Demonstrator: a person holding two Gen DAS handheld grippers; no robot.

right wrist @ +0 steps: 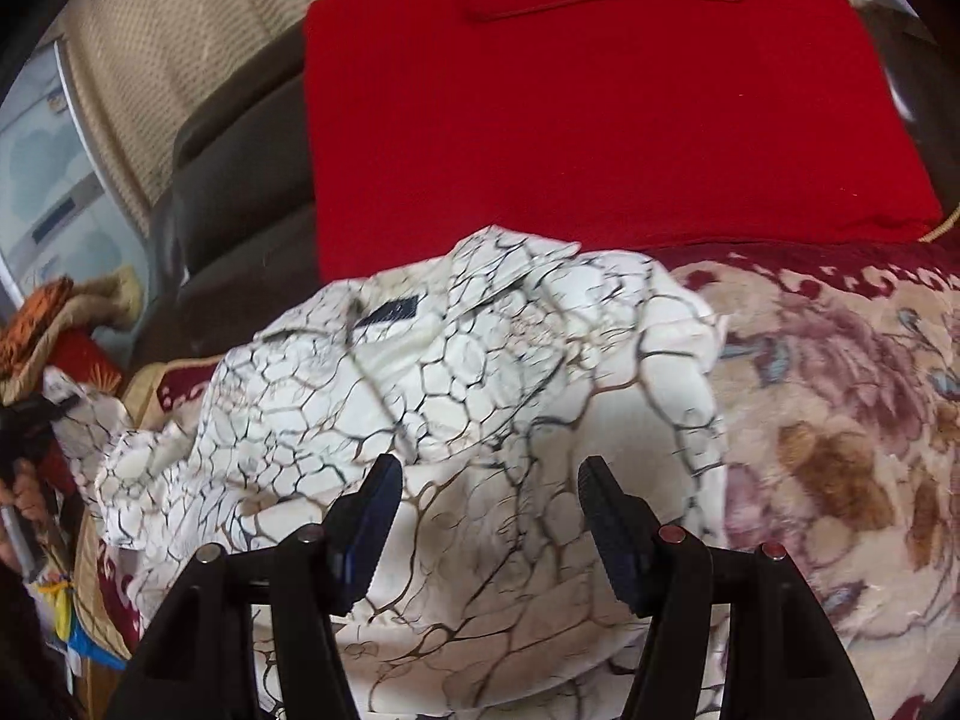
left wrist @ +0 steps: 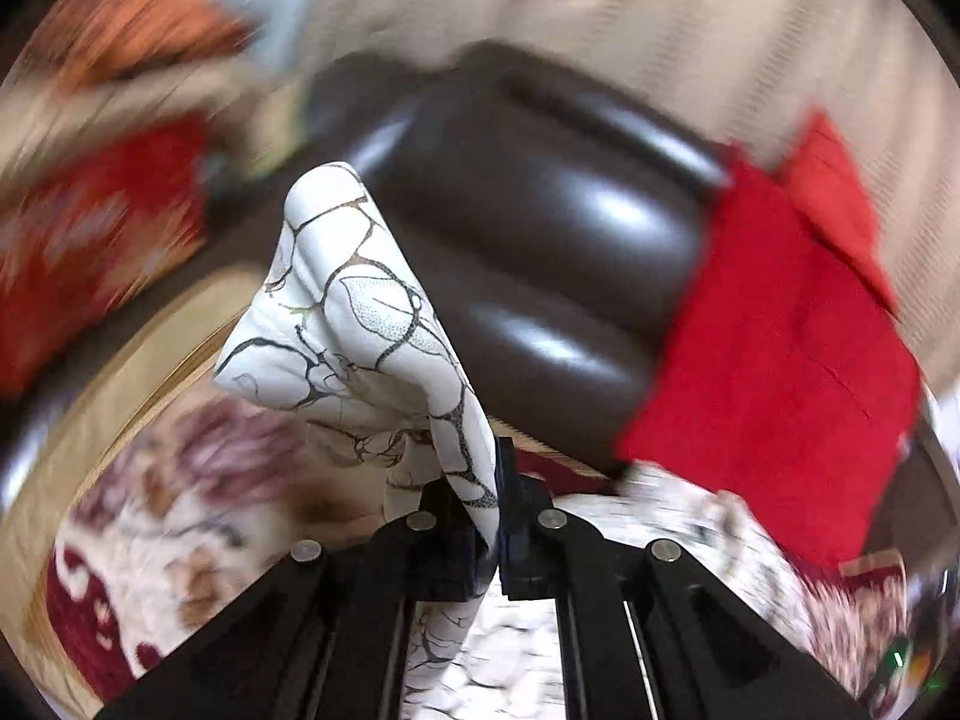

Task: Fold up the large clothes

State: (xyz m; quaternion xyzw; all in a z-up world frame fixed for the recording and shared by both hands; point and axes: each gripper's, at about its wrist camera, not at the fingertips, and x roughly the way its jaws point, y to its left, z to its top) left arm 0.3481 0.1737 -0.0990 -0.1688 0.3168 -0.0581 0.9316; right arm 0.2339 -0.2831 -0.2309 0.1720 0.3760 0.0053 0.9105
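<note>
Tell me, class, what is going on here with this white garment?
A person is folding a white patterned shirt on a floral blanket. The left claw is shut on a piece of the shirt, which is lifted off the blanket. The right claw is open above the crumpled shirt, gripping nothing. A red cushion stands behind.

A home living room is indicated. A dark brown leather sofa point(left wrist: 540, 228) is seen, its back cushions glossy, with a red cushion point(right wrist: 600, 120) propped against them. The seat is covered by a plush floral blanket point(right wrist: 840, 420) in cream and maroon. Beige textured curtain fabric point(right wrist: 150, 60) is hung behind the sofa, and more soft furnishings are piled at the left edge.
</note>
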